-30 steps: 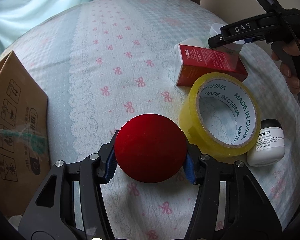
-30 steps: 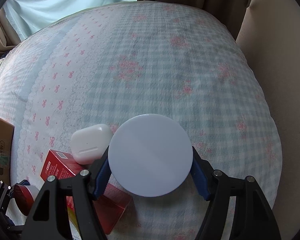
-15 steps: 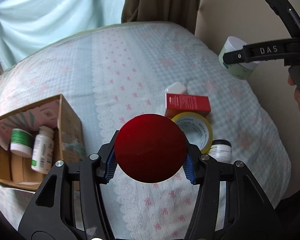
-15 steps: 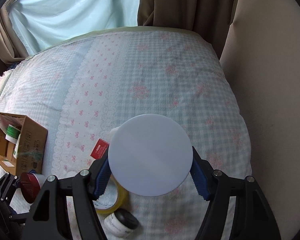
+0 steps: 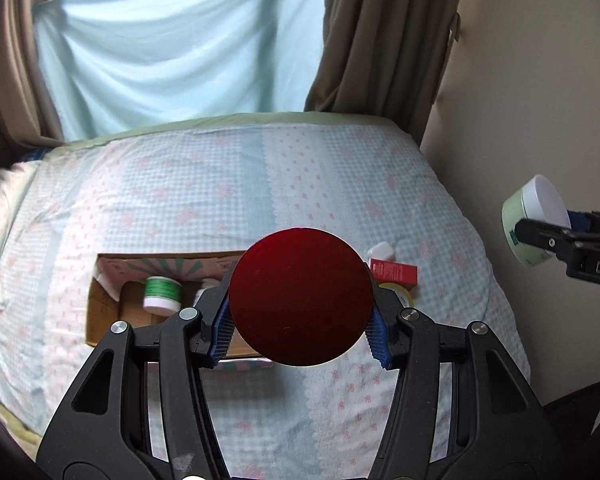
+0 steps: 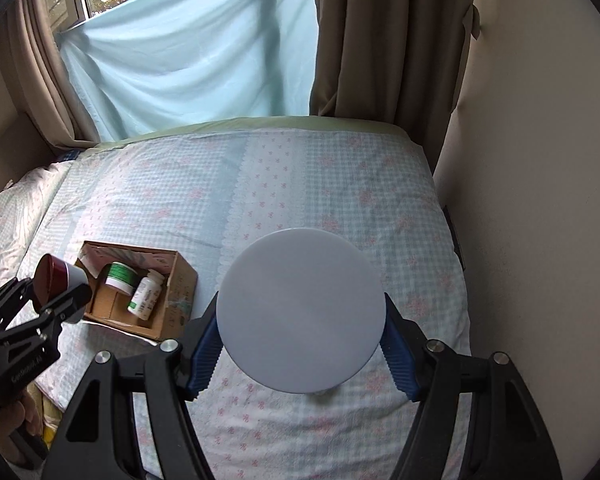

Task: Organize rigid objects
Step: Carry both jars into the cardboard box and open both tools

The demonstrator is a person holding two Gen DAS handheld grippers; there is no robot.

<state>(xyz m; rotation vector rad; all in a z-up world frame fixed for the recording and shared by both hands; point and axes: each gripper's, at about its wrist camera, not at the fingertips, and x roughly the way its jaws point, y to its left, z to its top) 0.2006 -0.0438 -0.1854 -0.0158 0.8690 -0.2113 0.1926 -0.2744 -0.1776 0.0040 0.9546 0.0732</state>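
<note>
My left gripper (image 5: 300, 326) is shut on a red-lidded jar (image 5: 300, 298) and holds it high above the bed; that jar also shows in the right wrist view (image 6: 58, 278). My right gripper (image 6: 300, 344) is shut on a white-lidded jar (image 6: 300, 310), also held high; in the left wrist view that jar (image 5: 534, 220) is pale green with a white lid. An open cardboard box (image 6: 172, 300) lies on the bed and holds a green-banded jar (image 6: 120, 276) and a white bottle (image 6: 146, 294). The box also shows in the left wrist view (image 5: 100, 304).
On the bed right of the box lie a white earbud case (image 5: 381, 250), a red carton (image 5: 394, 272) and a yellow tape roll (image 5: 402, 298), partly hidden by the red jar. A wall (image 6: 520, 160) borders the bed on the right; curtains (image 6: 380, 40) hang behind.
Both grippers have risen far above the bed with their jars. The left view has swung left, so the open box now lies under the red jar.
</note>
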